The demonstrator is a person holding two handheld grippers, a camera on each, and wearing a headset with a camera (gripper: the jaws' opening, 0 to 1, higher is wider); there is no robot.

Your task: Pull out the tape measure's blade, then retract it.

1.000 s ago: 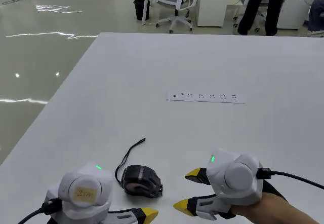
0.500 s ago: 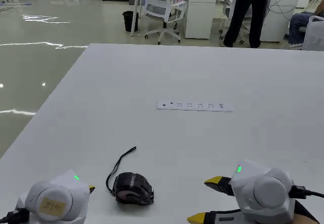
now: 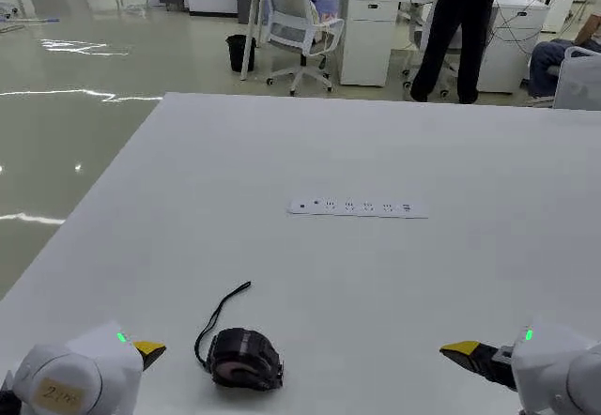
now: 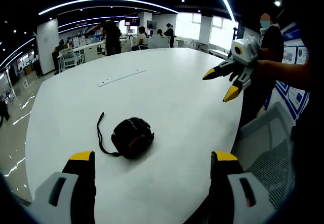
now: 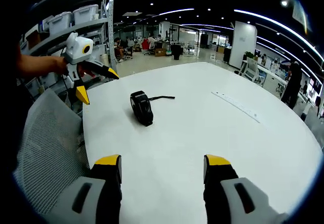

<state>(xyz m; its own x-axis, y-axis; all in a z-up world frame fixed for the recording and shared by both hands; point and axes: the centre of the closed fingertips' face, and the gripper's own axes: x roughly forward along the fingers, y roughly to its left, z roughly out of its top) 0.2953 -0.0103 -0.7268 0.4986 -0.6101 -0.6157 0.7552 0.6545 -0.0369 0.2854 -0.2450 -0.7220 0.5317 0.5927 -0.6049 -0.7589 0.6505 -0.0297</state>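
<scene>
- The tape measure (image 3: 244, 360) lay on the white table (image 3: 376, 133) near your edge, blade not drawn out, its black wrist strap (image 3: 222, 308) trailing away from you.
- Your left gripper (image 4: 152, 156) had its jaws spread wide and empty. The case sat just ahead, slightly toward the left jaw.
- Your right gripper (image 5: 162, 160) was likewise wide open and empty, with the case well ahead and left of its jaws.
- The left was nearer, so it looked better placed to pin the case. I could not tell which way the blade tip faced.
</scene>
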